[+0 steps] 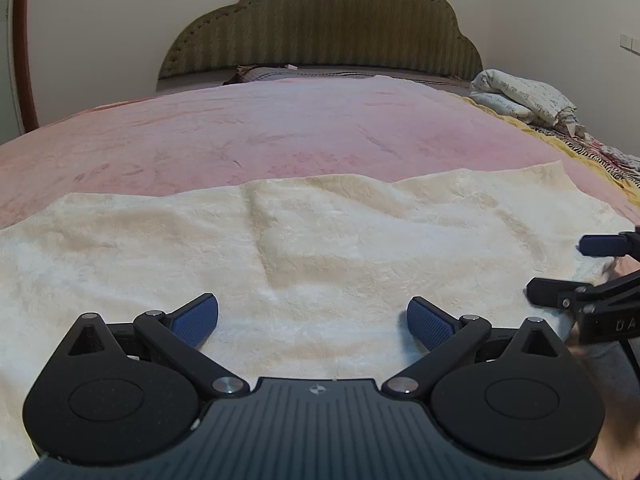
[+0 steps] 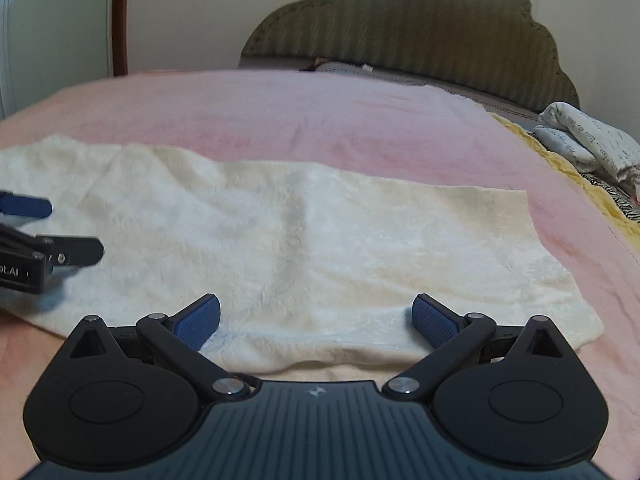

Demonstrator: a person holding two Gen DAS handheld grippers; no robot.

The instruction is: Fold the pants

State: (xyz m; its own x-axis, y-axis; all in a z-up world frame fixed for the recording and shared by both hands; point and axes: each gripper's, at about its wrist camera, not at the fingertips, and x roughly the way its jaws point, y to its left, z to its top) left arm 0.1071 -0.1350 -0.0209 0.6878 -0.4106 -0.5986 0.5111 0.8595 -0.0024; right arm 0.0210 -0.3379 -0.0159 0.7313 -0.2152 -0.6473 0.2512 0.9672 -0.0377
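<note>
Cream fleece pants (image 1: 304, 248) lie spread flat across the pink blanket, with a crease running down their middle. My left gripper (image 1: 313, 322) hovers open over their near part, nothing between its blue pads. In the right wrist view the same pants (image 2: 320, 240) reach from the left edge to a corner at the right. My right gripper (image 2: 316, 322) is open just above their near hem, holding nothing. Each gripper shows in the other's view: the right gripper (image 1: 560, 268) at the right edge, the left gripper (image 2: 74, 230) at the left edge, both with fingers apart.
The pink blanket (image 1: 280, 136) covers the bed up to an olive padded headboard (image 1: 320, 28). A bundle of white printed bedding (image 1: 528, 98) and a yellow and striped cover (image 2: 600, 196) lie along the right side. A wooden door frame (image 1: 22, 40) stands at left.
</note>
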